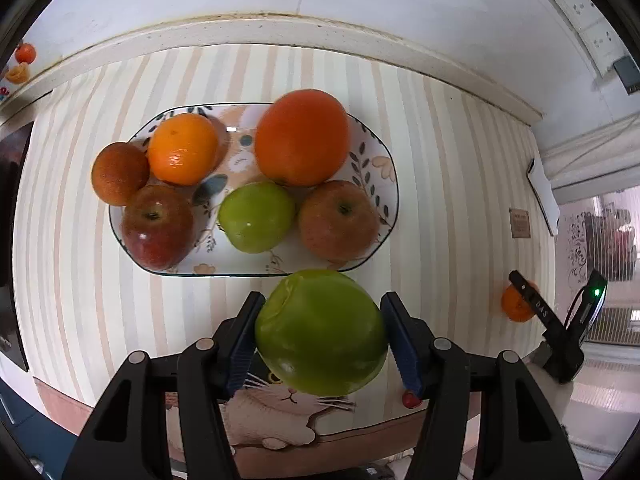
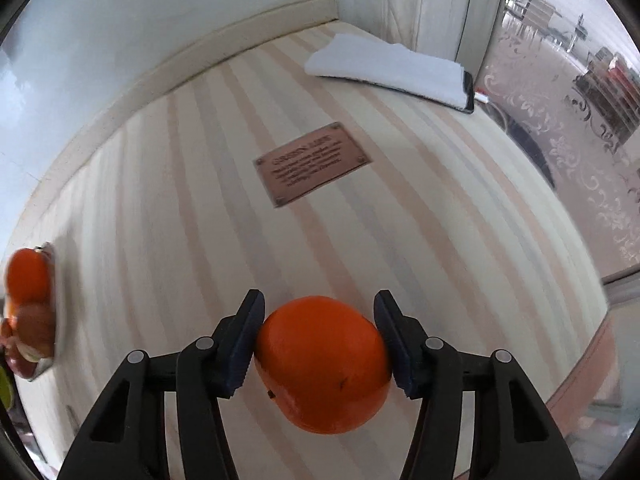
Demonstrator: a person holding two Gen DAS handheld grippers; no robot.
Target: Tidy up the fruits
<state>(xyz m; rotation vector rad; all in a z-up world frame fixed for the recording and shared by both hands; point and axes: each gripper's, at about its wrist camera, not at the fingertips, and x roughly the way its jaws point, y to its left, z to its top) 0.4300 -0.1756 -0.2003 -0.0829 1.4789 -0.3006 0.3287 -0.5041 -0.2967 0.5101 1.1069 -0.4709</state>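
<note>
My left gripper [image 1: 320, 332] is shut on a green apple [image 1: 320, 332] and holds it just in front of a patterned plate [image 1: 380, 168]. The plate holds a large orange [image 1: 302, 138], two smaller oranges [image 1: 182, 148], two red apples [image 1: 158, 226] and a green apple [image 1: 256, 218]. My right gripper [image 2: 320, 360] is shut on an orange [image 2: 322, 364] above the striped tablecloth; it also shows far right in the left wrist view [image 1: 520, 300]. The plate's edge [image 2: 58, 308] shows at the left of the right wrist view.
A striped cloth [image 2: 200, 220] covers the table, with a brown label patch [image 2: 312, 164] on it. A folded white towel on a dark phone [image 2: 384, 66] lies at the far right corner. A wall runs along the back edge. A cat picture [image 1: 280, 404] marks the cloth's near edge.
</note>
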